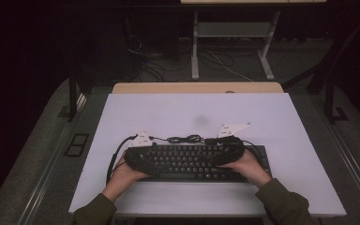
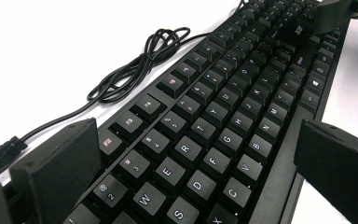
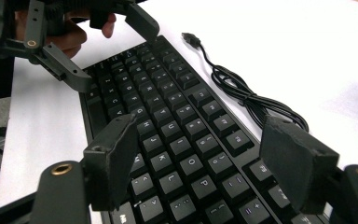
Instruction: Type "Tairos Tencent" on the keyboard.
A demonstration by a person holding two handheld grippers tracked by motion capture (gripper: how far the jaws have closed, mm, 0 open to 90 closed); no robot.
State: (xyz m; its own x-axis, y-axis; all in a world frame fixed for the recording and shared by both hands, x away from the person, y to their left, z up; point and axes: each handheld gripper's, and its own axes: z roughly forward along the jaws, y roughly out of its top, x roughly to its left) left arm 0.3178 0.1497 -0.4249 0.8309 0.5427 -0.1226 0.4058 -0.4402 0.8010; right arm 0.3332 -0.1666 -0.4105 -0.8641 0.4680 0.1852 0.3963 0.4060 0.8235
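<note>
Both grippers' jaws stand apart, straddling the keyboard (image 2: pixel 223 121) edges: left gripper (image 2: pixel 186 172), right gripper (image 3: pixel 205 163). Beyond the jaws, the cable (image 3: pixel 247 95) lies on bare white worktop (image 1: pixel 192 110).

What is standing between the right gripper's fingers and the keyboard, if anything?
Nothing visible. The right gripper is open, its fingers straddling the keyboard across its width with only keys between them. The coiled cable lies on the white table beside the keyboard, outside the fingers.

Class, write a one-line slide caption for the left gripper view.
Left claw open astride a black keyboard, its coiled cable on the white table.
</note>
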